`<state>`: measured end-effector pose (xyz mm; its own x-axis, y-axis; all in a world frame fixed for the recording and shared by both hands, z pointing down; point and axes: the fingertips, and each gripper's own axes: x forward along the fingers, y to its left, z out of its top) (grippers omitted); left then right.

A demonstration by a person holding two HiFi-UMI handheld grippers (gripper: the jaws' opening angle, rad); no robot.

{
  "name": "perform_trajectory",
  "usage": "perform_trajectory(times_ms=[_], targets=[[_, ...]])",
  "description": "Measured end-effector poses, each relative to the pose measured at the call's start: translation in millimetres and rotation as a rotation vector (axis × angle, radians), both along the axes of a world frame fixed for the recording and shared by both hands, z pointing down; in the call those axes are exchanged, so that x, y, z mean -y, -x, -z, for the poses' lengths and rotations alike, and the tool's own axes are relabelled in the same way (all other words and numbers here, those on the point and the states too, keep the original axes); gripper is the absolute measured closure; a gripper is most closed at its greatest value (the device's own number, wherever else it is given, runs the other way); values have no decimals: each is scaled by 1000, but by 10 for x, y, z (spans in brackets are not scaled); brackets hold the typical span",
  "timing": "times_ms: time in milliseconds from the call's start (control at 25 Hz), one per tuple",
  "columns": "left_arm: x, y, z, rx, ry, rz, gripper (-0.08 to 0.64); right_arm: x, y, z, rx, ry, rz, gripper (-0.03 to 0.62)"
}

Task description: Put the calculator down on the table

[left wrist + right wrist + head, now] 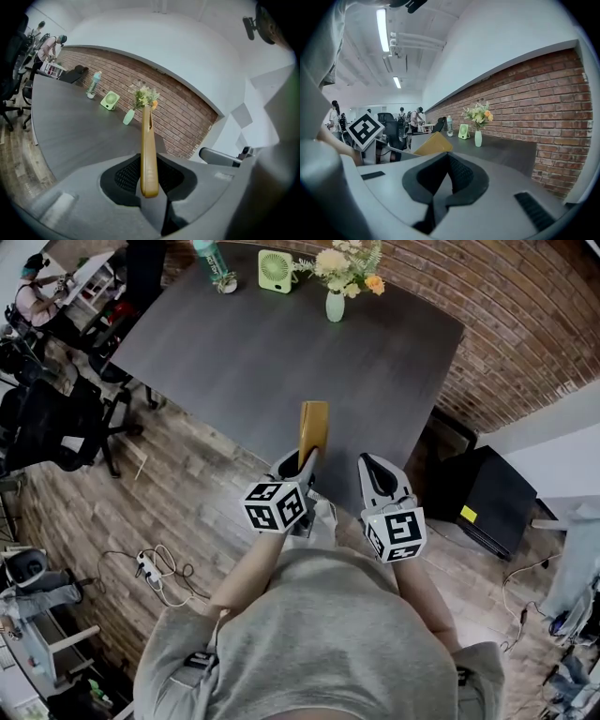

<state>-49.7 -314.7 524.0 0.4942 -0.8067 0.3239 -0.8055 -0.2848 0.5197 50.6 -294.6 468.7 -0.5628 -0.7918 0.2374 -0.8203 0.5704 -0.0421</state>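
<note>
Our left hand-held gripper is clamped on the mustard calculator, holding it edge-up in the air over the near side of the dark table. Just beside it, our right hand-held gripper has its jaws together, empty. A vase of flowers and a green fan stand at the table's far end.

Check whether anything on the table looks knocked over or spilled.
Nothing stands out. The bottle, fan and vase all stand upright on the table, and no spill is visible.
</note>
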Motion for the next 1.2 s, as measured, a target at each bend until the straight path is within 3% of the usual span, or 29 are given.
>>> perform_trajectory(times_ms=[560, 1200], targets=[[577, -109, -413, 18, 117, -67, 472, 537, -8, -205, -20, 65, -51, 589], [807, -200, -833, 74, 229, -109, 472, 805, 20, -377, -24, 115, -67, 589]])
